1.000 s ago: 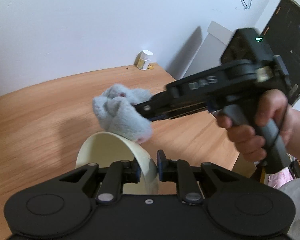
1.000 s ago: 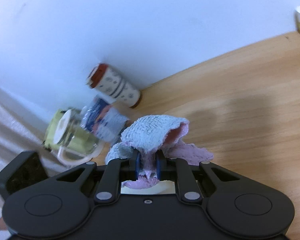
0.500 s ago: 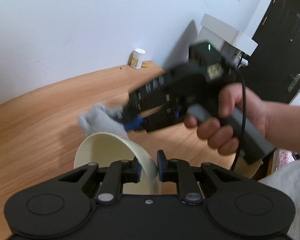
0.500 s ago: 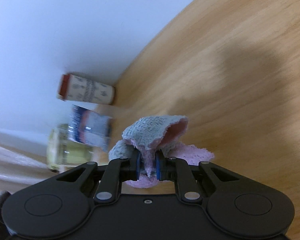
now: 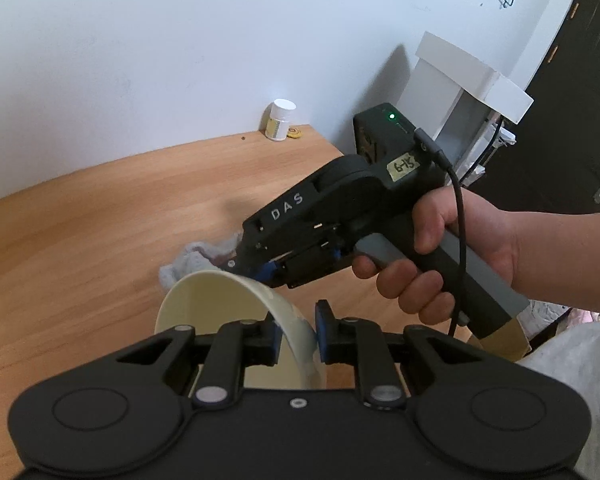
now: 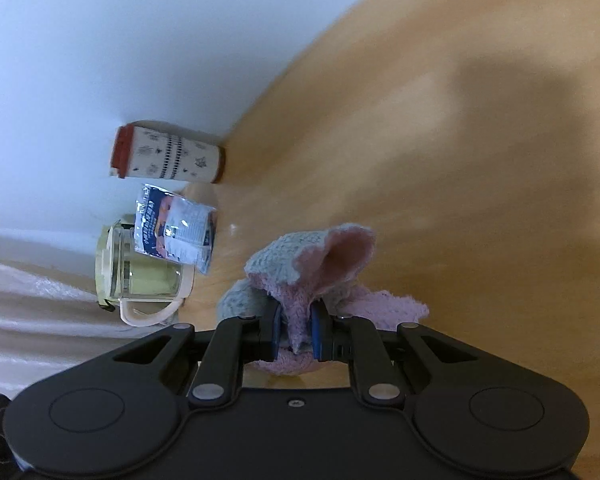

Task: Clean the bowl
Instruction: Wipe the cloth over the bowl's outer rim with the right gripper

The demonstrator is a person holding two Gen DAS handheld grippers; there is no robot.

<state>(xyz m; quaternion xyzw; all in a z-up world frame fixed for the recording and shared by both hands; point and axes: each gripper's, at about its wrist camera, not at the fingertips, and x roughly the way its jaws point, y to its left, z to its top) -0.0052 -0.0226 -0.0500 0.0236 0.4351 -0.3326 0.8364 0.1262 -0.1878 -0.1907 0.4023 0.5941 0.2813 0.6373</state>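
Bowl pinched by one tong, cloth by the other, above a wooden table.

Left gripper clamped on the rim of the cream bowl, held tilted over the table, mouth facing away from the camera. Right gripper, gripped in a hand, closed on a grey-and-pink cloth just past the bowl's far rim; contact between cloth and bowl not clear. By the wall: a red-lidded canister, a foil packet, a glass jug, a small white-capped bottle.

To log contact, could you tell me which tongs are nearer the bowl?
Left. The left tongs clamp the bowl at its rim; the right tongs, holding the cloth, are at its far edge.
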